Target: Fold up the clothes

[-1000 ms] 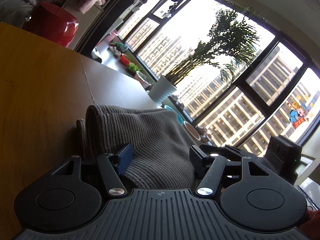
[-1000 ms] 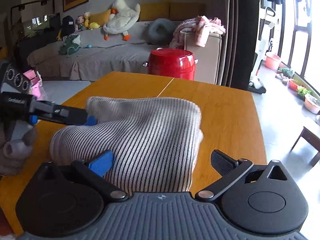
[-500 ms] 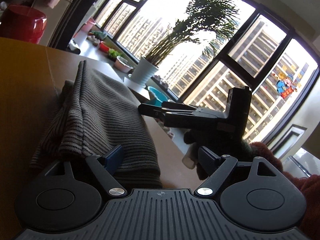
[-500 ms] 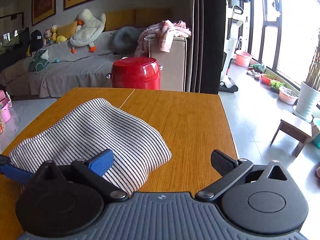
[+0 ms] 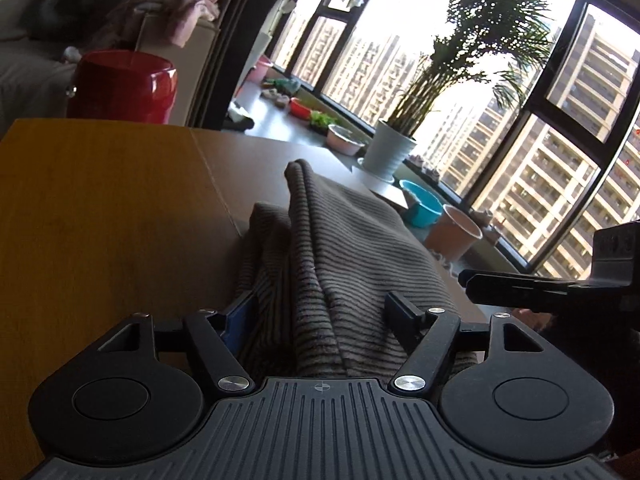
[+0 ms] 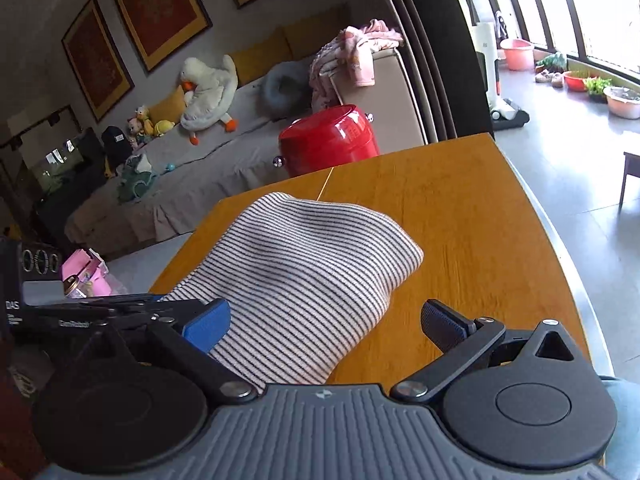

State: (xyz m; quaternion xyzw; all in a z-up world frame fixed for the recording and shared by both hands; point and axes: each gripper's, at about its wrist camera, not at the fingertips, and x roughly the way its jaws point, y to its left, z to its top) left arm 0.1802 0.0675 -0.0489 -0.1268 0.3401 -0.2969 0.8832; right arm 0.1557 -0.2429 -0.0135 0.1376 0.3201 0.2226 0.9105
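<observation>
on the orange-brown wooden table the striped grey-and-white knit garment lies bunched in a loose folded heap near the corner closest to you, between both tools.

your biggest risk is the whole heap: its layers sit unevenly, with a ridge standing up along the middle in the left view, so a pull from one side could drag it open or slide it toward the table edge. next, your left gripper has fabric lying between its fingers and its jaws are closing; you could pinch only the top layer and peel the fold apart. i cannot tell whether the pads press yet. smaller still, your right gripper stands spread wide and is starting to close, with the garment's near edge beside its blue pad only, so it may close on nothing.

as for containers, the red cylindrical bin beyond the table shows no contents from here. the pink basin, metal bowl and turquoise bowl by the window are too far to judge.
</observation>
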